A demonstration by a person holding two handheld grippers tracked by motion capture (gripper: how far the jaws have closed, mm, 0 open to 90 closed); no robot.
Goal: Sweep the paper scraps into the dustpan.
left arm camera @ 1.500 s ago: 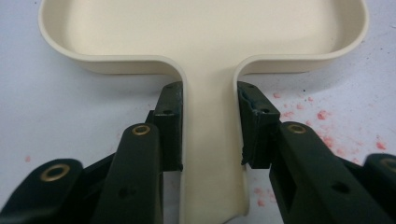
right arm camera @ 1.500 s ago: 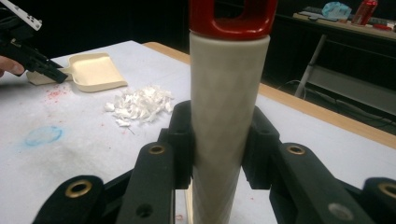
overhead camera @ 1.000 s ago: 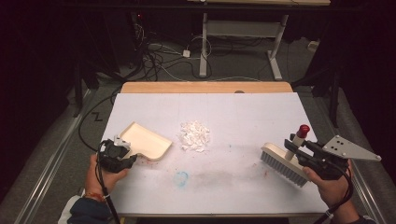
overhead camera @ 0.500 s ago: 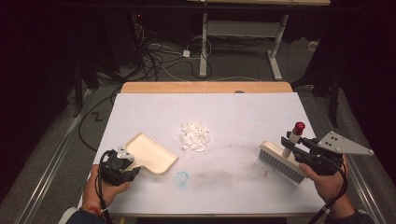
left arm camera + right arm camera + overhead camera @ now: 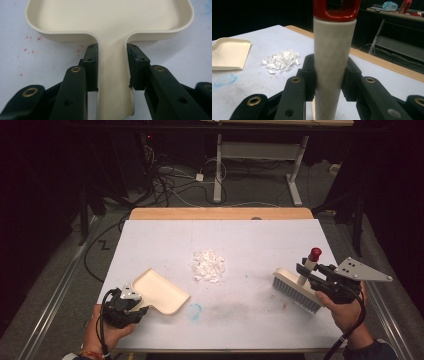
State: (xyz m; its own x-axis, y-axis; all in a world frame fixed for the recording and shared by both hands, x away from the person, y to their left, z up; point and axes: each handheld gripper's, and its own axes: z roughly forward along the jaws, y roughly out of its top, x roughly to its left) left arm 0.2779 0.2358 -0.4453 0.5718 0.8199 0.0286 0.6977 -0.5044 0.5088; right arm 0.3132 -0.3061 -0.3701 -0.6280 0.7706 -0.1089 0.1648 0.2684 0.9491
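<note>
High view: your left gripper (image 5: 131, 301) pinches the cream dustpan (image 5: 161, 290) by its handle at seven o'clock on the table (image 5: 165, 235); its tray holds nothing. Your right gripper (image 5: 306, 274) clamps the brush (image 5: 296, 289) handle at four o'clock. Paper scraps (image 5: 208, 265) lie between.

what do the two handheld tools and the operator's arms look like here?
Left tool: black body, small grey plate on top, black cable looping at the wrist. Right tool: black, larger grey three-cornered plate with holes, black cable trailing down. Black jaws with brass-coloured rivets. Dark sleeve on the right arm, coloured wristband on the left.
</note>
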